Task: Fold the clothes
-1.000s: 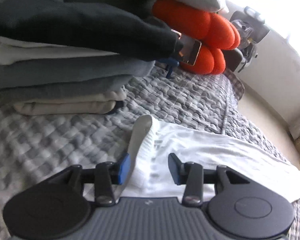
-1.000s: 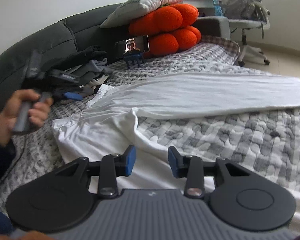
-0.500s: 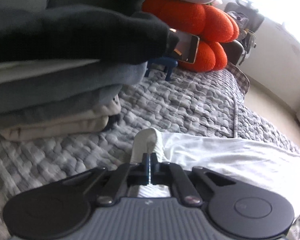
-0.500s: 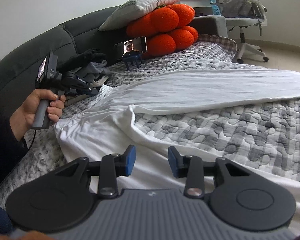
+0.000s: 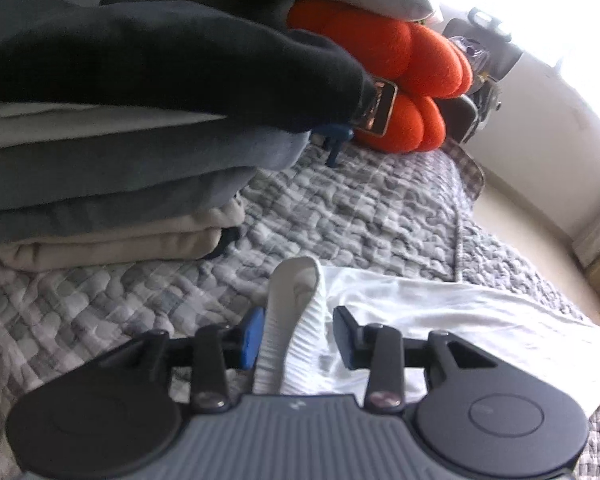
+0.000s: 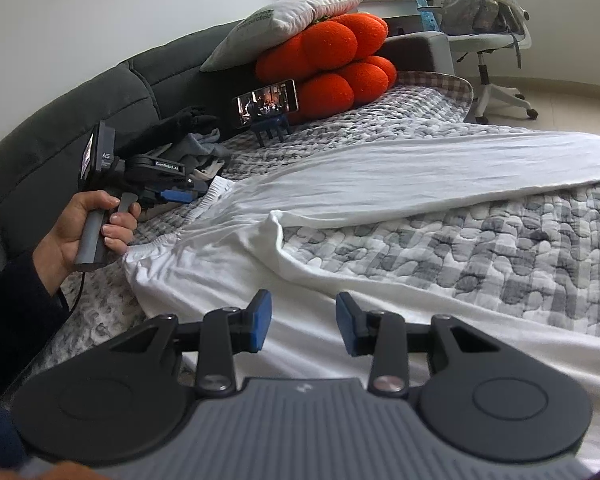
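The left wrist view sits low and close over the quilted bed (image 5: 340,216), looking along its gripper (image 5: 296,334) toward the orange cushion (image 5: 404,80) at upper right. The right wrist view looks from higher and farther back across the same bed (image 6: 500,248); both share that orange cushion (image 6: 332,60) and the propped phone (image 6: 266,102)

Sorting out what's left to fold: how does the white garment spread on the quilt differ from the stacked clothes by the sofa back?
The white garment lies spread out and unfolded; the stacked clothes are folded and piled in layers. The garment is a single white piece; the stack mixes black, grey-blue and beige. Both rest on the grey checked quilt.
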A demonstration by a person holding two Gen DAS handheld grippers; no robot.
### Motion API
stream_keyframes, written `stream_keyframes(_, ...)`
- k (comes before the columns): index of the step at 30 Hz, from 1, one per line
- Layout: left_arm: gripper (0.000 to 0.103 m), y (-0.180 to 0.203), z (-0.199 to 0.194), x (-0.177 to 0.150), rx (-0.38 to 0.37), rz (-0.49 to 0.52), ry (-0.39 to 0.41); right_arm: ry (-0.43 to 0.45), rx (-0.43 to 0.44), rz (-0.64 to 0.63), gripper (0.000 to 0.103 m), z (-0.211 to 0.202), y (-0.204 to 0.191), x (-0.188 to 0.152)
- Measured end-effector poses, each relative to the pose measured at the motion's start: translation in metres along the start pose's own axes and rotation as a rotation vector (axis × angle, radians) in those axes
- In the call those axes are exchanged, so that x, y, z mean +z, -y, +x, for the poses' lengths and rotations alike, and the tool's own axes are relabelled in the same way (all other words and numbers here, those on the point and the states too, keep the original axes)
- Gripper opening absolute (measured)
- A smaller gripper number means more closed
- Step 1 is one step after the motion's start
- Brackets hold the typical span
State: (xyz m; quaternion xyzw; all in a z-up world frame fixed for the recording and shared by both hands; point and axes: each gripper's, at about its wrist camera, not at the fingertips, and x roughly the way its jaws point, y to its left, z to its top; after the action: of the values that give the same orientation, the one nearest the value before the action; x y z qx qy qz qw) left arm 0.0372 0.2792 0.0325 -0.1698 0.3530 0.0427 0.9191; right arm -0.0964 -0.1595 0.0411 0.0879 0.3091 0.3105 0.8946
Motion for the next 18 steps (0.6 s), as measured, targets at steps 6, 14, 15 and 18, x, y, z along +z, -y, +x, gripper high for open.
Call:
stream_keyframes(6, 0.037, 0.011, -0.007, -0.009, 0.016, 0.066, 0.034, 0.036, 0.017, 0.005, 0.04, -0.003, 0.001, 0.0)
stream_keyframes(14, 0.016, 0.024, 0.009, -0.013, 0.042, 0.17, -0.024, 0.069, 0.021, 0.022, 0.04, -0.002, 0.0, -0.002)
stream_keyframes(15, 0.011, 0.026, 0.01, -0.014, 0.048, 0.192, -0.025, 0.072, 0.021, 0.023, 0.04, -0.003, 0.0, -0.002)
stream_keyframes(18, 0.001, 0.028, 0.008, -0.016, 0.055, 0.235, -0.004, 0.082, 0.012, 0.019, 0.04, -0.005, 0.001, -0.002)
